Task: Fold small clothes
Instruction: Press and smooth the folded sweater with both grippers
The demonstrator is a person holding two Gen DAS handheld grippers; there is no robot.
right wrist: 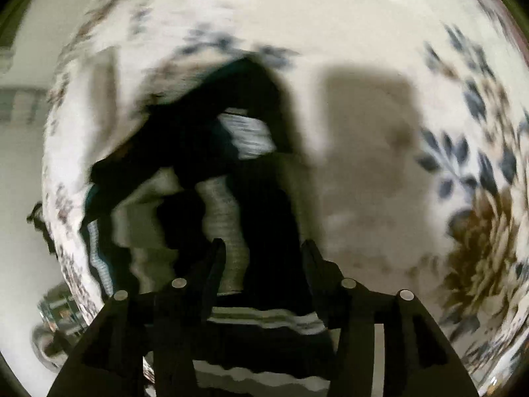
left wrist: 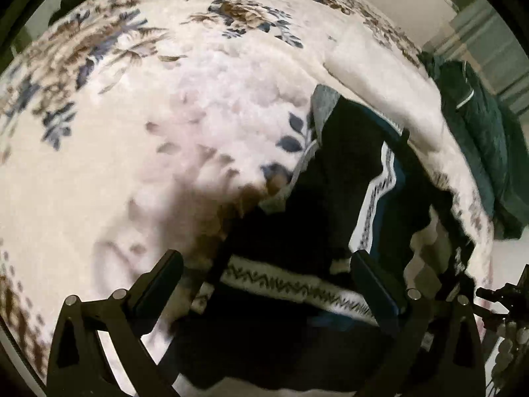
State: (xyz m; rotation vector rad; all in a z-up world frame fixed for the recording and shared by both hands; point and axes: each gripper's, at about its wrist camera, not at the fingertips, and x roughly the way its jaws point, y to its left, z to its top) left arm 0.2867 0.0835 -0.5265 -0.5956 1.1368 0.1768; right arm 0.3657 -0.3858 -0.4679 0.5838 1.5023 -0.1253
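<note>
1. Floral bedspread fills both views; a dark green garment lies bunched well off to the right of my left gripper.
2. My left gripper hangs with its jaws spread wide, gripping nothing. The dark garment with white patterned bands lies under and ahead of it, rumpled, one band crossing between the jaws.
3. My right gripper also stands parted over the same cloth; blur hides whether the pads touch it, but nothing looks pinched.
4. I judge I am between grasps, the piece not yet laid flat.
5. Next, I'd pick two edges of the cloth, one per gripper, and close on single layers only, avoiding the bedspread beneath.
</note>
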